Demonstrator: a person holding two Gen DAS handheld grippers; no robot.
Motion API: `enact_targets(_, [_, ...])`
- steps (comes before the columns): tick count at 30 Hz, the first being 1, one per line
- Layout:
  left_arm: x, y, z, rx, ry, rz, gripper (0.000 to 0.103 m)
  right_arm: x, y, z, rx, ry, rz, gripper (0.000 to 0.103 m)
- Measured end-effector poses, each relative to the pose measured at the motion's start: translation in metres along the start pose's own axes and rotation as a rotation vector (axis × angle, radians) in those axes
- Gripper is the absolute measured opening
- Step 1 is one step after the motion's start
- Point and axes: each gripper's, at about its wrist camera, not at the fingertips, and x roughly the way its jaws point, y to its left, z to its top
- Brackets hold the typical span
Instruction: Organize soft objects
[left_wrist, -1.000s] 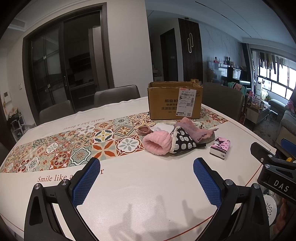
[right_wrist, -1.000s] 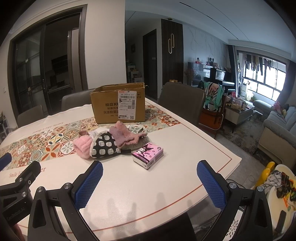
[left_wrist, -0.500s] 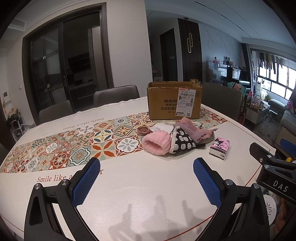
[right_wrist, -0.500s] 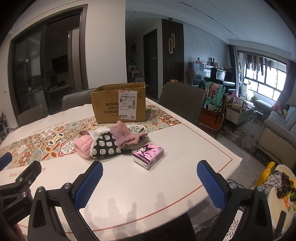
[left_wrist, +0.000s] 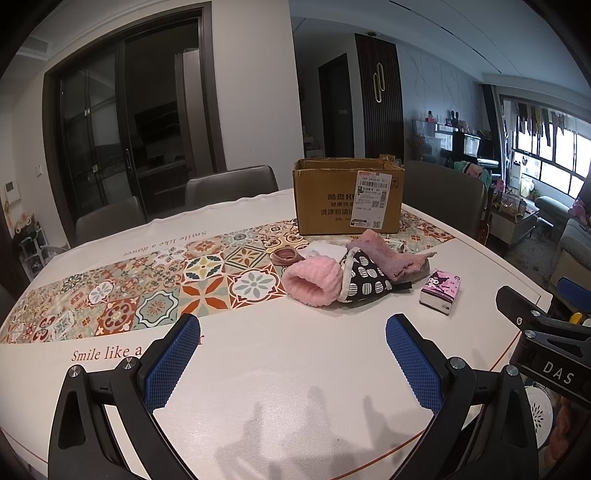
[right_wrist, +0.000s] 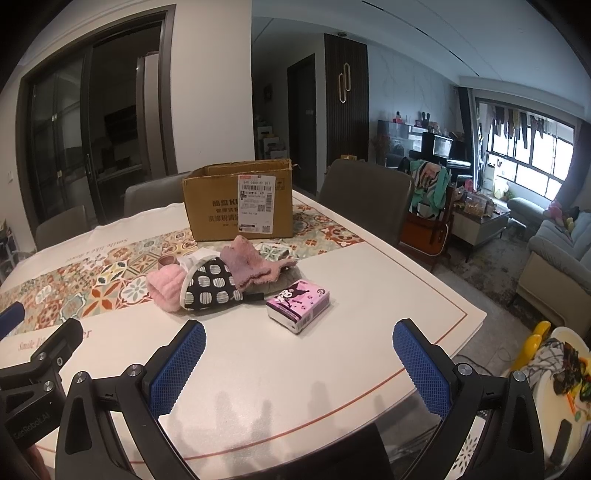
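Observation:
A heap of soft things lies mid-table: a pink fluffy piece (left_wrist: 314, 282) (right_wrist: 166, 288), a black pouch with white spots (left_wrist: 364, 280) (right_wrist: 210, 286), a mauve fluffy cloth (left_wrist: 388, 254) (right_wrist: 251, 262) and a ring of pink hair ties (left_wrist: 286, 254). A pink tissue pack (left_wrist: 441, 291) (right_wrist: 298, 304) sits to their right. Behind them stands an open cardboard box (left_wrist: 347, 201) (right_wrist: 238, 201). My left gripper (left_wrist: 291, 360) and right gripper (right_wrist: 299, 363) are both open and empty, held over the near part of the table, well short of the heap.
The white table (left_wrist: 277, 387) carries a patterned tile runner (left_wrist: 147, 291). Grey chairs (left_wrist: 231, 184) (right_wrist: 365, 199) stand along the far side and the right. The table's right edge (right_wrist: 461, 325) drops to the floor, with a sofa (right_wrist: 557, 266) beyond.

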Motion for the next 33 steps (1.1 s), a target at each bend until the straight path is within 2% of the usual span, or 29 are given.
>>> enact_targets(17, [0.054,0.017,0.01,0.002,0.028,-0.008,0.103,0.049,0.023,0.008,-0.048,0.061,0.017,0.103])
enact_targets(27, [0.1,0.019,0.024,0.026,0.044,-0.059,0.103,0.094,0.038,0.022,-0.057,0.079,0.022,0.103])
enact_targets(33, [0.129,0.016,0.027,0.05,0.064,-0.103,0.102,0.118,0.039,0.019,-0.035,0.114,0.006,0.103])
